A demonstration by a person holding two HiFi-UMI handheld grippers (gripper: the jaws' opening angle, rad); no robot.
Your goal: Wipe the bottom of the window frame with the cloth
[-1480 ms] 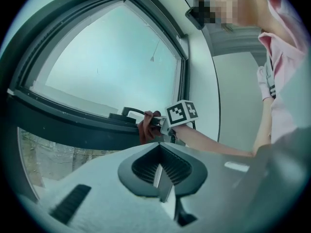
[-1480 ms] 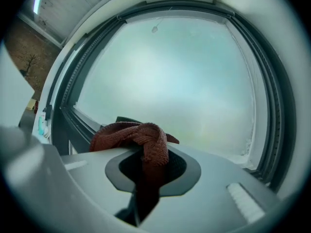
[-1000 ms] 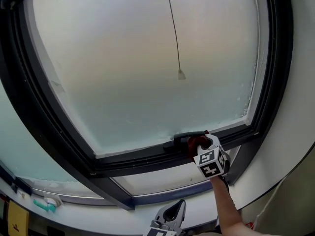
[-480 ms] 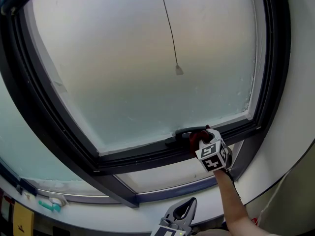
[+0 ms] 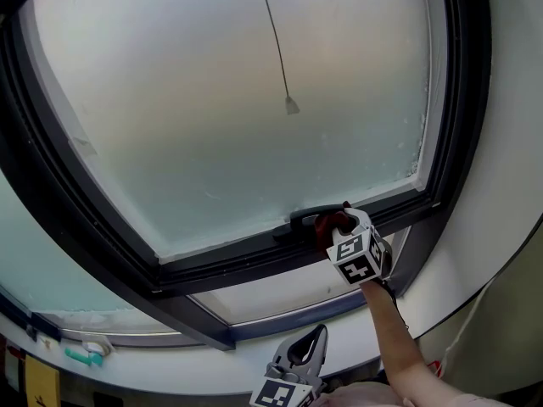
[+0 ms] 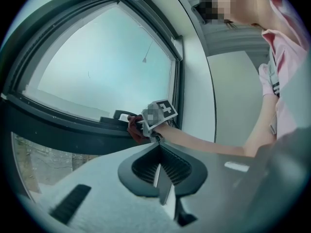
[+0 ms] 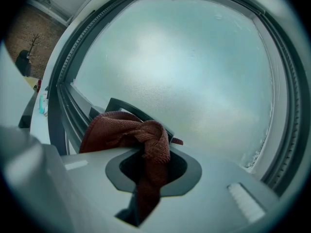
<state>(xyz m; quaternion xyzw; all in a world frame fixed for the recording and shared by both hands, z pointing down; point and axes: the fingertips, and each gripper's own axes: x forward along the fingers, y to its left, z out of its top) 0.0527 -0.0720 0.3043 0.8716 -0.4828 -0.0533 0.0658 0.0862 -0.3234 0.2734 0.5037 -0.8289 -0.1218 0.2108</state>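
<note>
Head view, read from its left: a small teal item (image 5: 76, 356) lies on the sill (image 5: 170, 365) at about 8 o'clock, well apart from the work. The bottom rail of the window frame (image 5: 229, 270) climbs from 8 o'clock toward 4 o'clock under the frosted pane (image 5: 237, 125).

At 6 o'clock the left gripper (image 5: 310, 342) hangs below the rail and touches nothing. In the left gripper view its jaws are pressed together with nothing between them.

Just right of centre, at about 4 o'clock, the dark red cloth (image 5: 327, 225) is bunched against the rail beside the black handle (image 5: 305, 217). The right gripper (image 5: 341, 230) pinches it, and in the right gripper view a fold of cloth (image 7: 127, 129) runs down between the jaws.

I judge the wiping step to be in hand, near the rail's right end. The next move likely calls for a firm pinch, pressure into the rail, and a slide along it that clears the handle without snagging.
</note>
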